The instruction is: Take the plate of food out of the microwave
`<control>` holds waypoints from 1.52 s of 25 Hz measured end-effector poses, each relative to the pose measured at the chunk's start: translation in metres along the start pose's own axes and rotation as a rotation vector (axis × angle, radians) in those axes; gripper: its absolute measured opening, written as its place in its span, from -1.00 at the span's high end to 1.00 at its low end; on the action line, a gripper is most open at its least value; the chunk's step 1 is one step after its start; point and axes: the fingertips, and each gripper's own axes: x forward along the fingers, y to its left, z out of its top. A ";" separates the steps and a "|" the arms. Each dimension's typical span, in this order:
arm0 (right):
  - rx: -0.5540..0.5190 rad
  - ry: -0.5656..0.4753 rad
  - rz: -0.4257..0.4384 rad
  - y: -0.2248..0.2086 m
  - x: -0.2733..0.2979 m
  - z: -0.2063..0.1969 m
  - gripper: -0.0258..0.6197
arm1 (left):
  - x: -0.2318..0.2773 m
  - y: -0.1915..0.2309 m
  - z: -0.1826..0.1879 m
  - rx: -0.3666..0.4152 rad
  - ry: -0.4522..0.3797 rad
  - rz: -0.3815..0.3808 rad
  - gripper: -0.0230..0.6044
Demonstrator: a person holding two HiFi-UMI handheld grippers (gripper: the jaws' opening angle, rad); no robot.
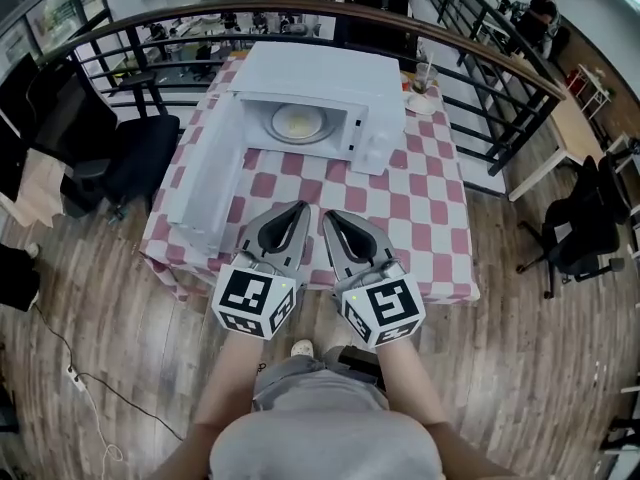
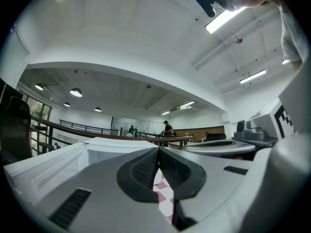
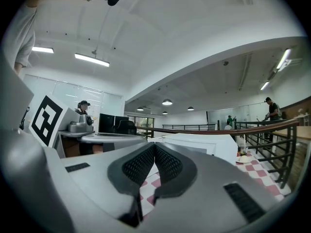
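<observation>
With both jaws together and empty, my left gripper [image 1: 296,211] and right gripper [image 1: 333,218] hover at the red-checked worktop's [image 1: 430,228] near edge, which I judge is the approach step; next I must part them and reach the round pale plate of food [image 1: 297,123] inside the open white microwave [image 1: 330,73].

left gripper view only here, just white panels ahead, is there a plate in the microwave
Observer: Yes, the head view shows a round pale plate of food sitting in the open cavity of the white microwave.
Operator: and my right gripper, holding anything
Observer: No, the right gripper is shut on nothing, beside the left gripper over the red-and-white checked tablecloth.
</observation>
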 end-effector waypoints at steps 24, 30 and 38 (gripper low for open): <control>0.035 0.055 0.014 -0.066 0.071 -0.029 0.84 | 0.087 0.059 -0.034 -0.208 0.068 -0.003 0.71; 0.050 0.064 0.029 -0.089 0.093 -0.036 0.84 | 0.115 0.079 -0.044 -0.312 0.062 0.024 0.03; 0.066 0.084 0.041 -0.117 0.119 -0.049 0.84 | 0.147 0.105 -0.069 -0.412 0.076 0.048 0.04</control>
